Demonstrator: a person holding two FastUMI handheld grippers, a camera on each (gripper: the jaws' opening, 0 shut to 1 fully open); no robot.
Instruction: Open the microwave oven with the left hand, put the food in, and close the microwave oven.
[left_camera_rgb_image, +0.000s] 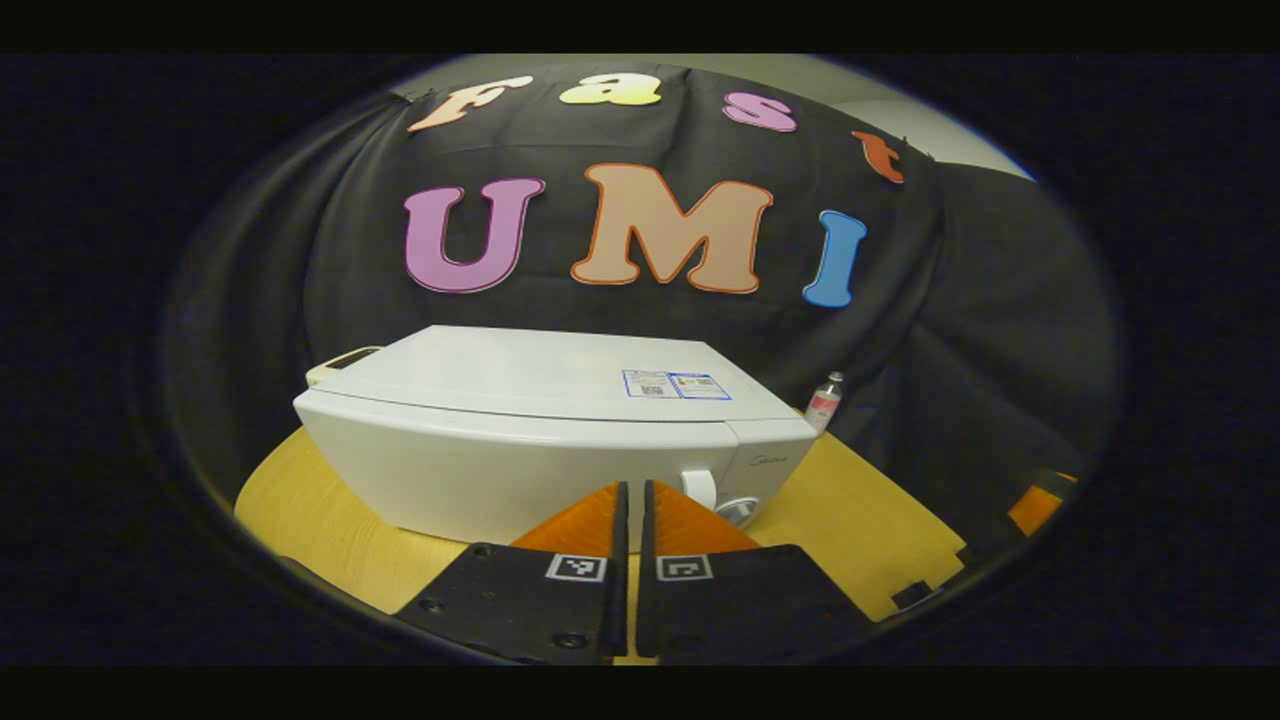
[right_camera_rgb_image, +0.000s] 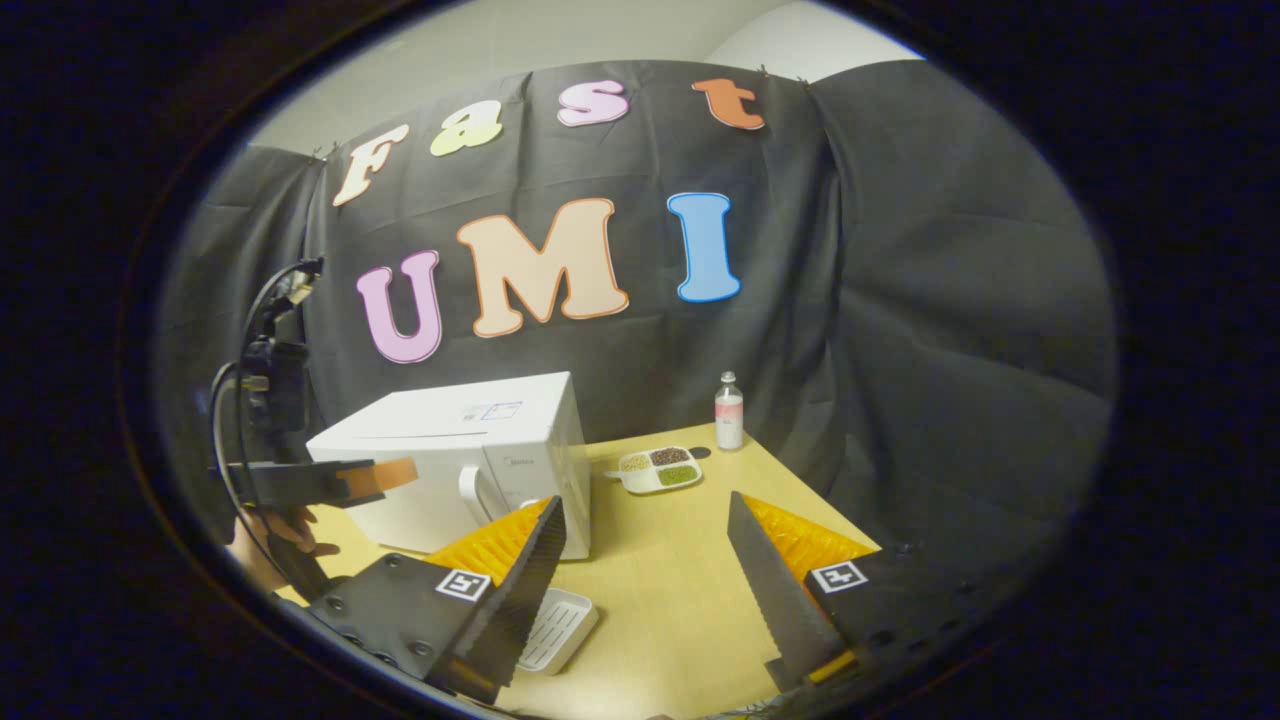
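The white microwave (left_camera_rgb_image: 520, 440) stands on the wooden table with its door closed; its handle (left_camera_rgb_image: 700, 488) is by the control panel. My left gripper (left_camera_rgb_image: 632, 487) is shut with nothing in it, just in front of the door near the handle. In the right gripper view the microwave (right_camera_rgb_image: 450, 455) is at the left, and the left gripper (right_camera_rgb_image: 372, 476) hovers before it, held by a hand (right_camera_rgb_image: 290, 530). A white divided dish of food (right_camera_rgb_image: 660, 468) lies to the microwave's right. My right gripper (right_camera_rgb_image: 645, 510) is open and empty, well short of the dish.
A small bottle (right_camera_rgb_image: 729, 410) stands at the table's back edge beside the dish. A white ribbed tray (right_camera_rgb_image: 560, 625) lies on the wooden table (right_camera_rgb_image: 680, 600) below my right gripper's left finger. Black cloth walls surround the table.
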